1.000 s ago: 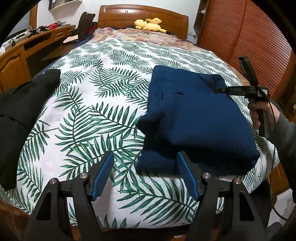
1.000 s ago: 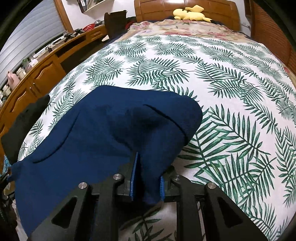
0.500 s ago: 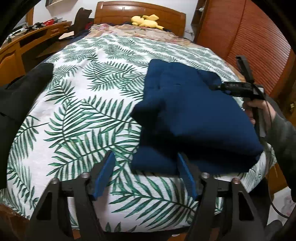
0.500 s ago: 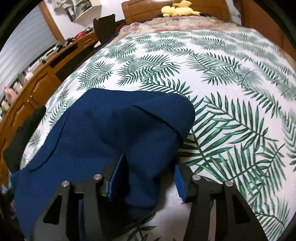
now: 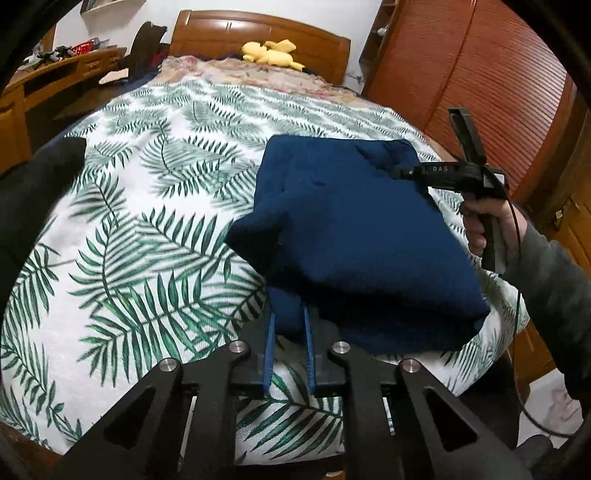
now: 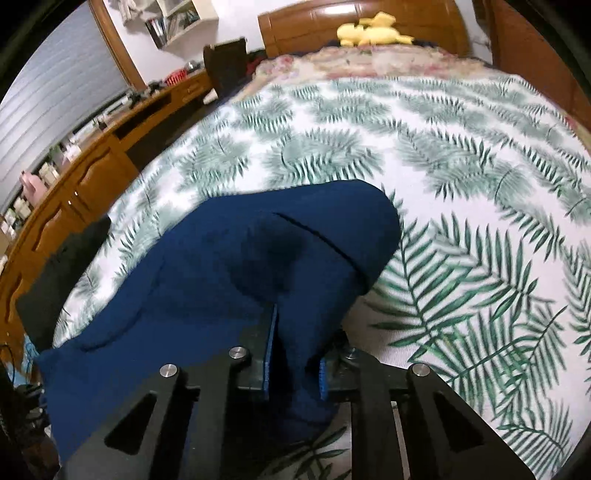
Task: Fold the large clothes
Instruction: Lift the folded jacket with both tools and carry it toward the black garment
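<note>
A folded navy blue garment (image 5: 354, 229) lies on the leaf-print bedspread (image 5: 147, 206) near the bed's front right corner. My left gripper (image 5: 290, 332) is shut on the garment's near left edge, with blue cloth between its blue pads. My right gripper (image 6: 295, 354) is shut on the garment's (image 6: 229, 280) far right edge. It also shows in the left wrist view (image 5: 439, 173), held by a hand at the garment's far corner. The garment looks slightly raised between the two grips.
A black garment (image 5: 33, 192) lies at the bed's left edge. A yellow plush toy (image 5: 271, 53) sits by the wooden headboard (image 5: 258, 29). A wooden desk (image 6: 92, 162) runs along the left; a slatted wooden wardrobe (image 5: 491, 85) stands on the right.
My left gripper moved forward and closed on the garment's near edge. My right gripper opened half a second ago and has closed on the cloth again. The garment has shifted slightly.
</note>
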The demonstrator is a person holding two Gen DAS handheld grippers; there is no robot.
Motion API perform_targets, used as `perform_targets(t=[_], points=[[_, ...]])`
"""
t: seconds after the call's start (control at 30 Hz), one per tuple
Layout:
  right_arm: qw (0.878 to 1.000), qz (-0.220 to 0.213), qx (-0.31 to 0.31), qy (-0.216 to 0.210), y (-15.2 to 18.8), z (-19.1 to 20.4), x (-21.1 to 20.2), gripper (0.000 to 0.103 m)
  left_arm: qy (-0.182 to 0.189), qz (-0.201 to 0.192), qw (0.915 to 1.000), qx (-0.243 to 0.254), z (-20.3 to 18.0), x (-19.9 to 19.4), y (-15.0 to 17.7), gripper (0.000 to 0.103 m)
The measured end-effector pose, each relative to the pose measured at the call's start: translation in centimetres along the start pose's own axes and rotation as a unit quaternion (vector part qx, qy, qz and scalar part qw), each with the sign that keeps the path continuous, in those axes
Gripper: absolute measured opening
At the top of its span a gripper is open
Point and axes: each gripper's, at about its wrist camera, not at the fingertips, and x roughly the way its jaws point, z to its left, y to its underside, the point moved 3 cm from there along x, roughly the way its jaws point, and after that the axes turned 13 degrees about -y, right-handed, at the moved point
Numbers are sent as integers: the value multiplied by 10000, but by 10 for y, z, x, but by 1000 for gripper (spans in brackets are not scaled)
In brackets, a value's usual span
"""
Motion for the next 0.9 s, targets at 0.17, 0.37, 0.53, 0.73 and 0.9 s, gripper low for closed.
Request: perform_targets(t=[0.17,0.37,0.53,0.73,0.9], points=[[9989,-83,-440,122,-9,30,-17,16,94,-151,9998,-31,3,-12,-9,14],[9968,-96,-789,79,-12,64,-22,16,-104,-380,9992,-51,16,-27,-13,13],[9951,-75,-988,-75,-18,89,-17,16,-316,-559,9977,-206,43,-44,-13,13],[9909,-17,-1307,-326,-28,120,-3,16,-586,-728,9947,-433,79,-62,-13,13],[9853,58,-1627,-519,-42,150,17,16,-814,-857,9912,-599,108,-79,-11,13]])
